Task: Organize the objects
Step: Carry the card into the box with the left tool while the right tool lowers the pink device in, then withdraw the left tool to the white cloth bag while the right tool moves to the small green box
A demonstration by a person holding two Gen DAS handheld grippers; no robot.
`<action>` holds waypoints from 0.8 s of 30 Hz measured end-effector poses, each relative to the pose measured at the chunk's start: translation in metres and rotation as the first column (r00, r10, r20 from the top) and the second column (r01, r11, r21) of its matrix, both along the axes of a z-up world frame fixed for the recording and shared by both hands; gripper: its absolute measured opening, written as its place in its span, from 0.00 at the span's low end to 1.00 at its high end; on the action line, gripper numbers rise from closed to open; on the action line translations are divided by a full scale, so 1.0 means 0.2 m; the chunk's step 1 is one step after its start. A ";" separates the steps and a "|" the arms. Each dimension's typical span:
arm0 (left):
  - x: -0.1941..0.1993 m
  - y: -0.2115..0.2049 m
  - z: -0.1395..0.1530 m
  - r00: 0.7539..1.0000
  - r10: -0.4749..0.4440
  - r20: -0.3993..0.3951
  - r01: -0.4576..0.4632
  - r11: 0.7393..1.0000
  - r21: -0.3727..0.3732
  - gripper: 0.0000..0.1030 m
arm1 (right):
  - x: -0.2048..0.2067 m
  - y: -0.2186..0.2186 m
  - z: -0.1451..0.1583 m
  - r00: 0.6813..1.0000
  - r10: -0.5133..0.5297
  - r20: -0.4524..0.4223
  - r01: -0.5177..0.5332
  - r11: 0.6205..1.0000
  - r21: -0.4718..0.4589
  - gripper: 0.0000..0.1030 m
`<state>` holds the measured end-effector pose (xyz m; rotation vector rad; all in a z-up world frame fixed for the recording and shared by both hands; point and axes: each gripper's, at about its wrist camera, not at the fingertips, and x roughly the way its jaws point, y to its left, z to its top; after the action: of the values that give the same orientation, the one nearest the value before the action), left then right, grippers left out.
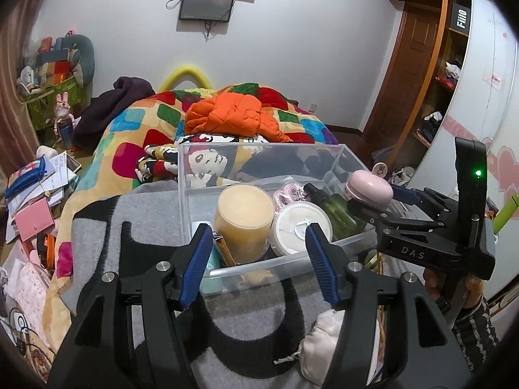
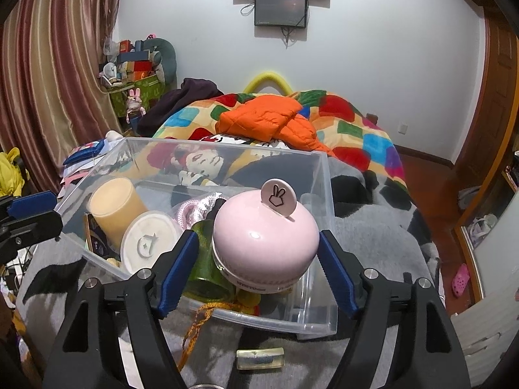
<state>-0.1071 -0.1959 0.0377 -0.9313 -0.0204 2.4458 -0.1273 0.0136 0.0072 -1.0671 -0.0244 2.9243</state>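
Observation:
A clear plastic bin [image 1: 340,243] [image 2: 324,298] stands on a grey blanket on the bed. It holds a yellow jar [image 1: 245,217] [image 2: 113,207], a white round lid [image 1: 301,227] [image 2: 149,241], a green bottle [image 1: 339,209] [image 2: 204,272] and a pink cord [image 1: 287,191]. My right gripper [image 2: 258,270] [image 1: 373,197] is shut on a pink round jar [image 2: 264,240] [image 1: 368,186] with a bunny tag, held over the bin's right part. My left gripper [image 1: 258,262] is open and empty at the bin's near wall.
A cream cloth pouch [image 1: 324,347] lies on the blanket beside my left gripper. A small gold-capped bottle [image 2: 259,358] lies before the bin. An orange jacket [image 1: 233,115] and a colourful quilt [image 1: 136,129] lie behind. Clutter fills the floor at left [image 1: 35,201].

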 end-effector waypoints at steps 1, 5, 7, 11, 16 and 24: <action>0.00 0.00 0.00 1.000 0.001 -0.002 -0.001 1.000 0.002 0.62 | 0.01 0.00 0.00 1.000 -0.001 -0.002 0.001 1.000 -0.001 0.70; 0.02 -0.01 0.02 1.000 0.002 -0.005 -0.002 1.000 0.004 0.62 | 0.03 0.00 0.03 1.000 -0.009 -0.021 0.009 1.000 -0.003 0.77; 0.02 -0.01 0.02 1.000 0.001 -0.006 -0.001 1.000 0.005 0.62 | 0.05 0.00 0.06 0.999 -0.001 -0.043 0.000 1.000 -0.009 0.79; 0.04 0.00 0.02 1.000 -0.004 -0.008 0.004 1.000 0.000 0.62 | 0.08 -0.02 0.09 0.998 0.016 -0.059 -0.016 1.000 0.002 0.79; 0.07 0.00 0.03 1.000 -0.015 -0.013 0.015 1.000 -0.009 0.63 | 0.12 -0.05 0.12 0.997 0.036 -0.068 -0.035 0.999 0.010 0.79; 0.16 0.04 -0.04 0.999 -0.040 -0.002 0.040 0.998 -0.056 0.66 | 0.21 -0.04 0.12 0.997 0.037 -0.066 -0.037 0.999 0.011 0.79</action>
<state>-0.0753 -0.1876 0.0306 -0.9429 0.0674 2.4221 -0.0863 0.0053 0.0304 -0.9779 -0.0580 2.9873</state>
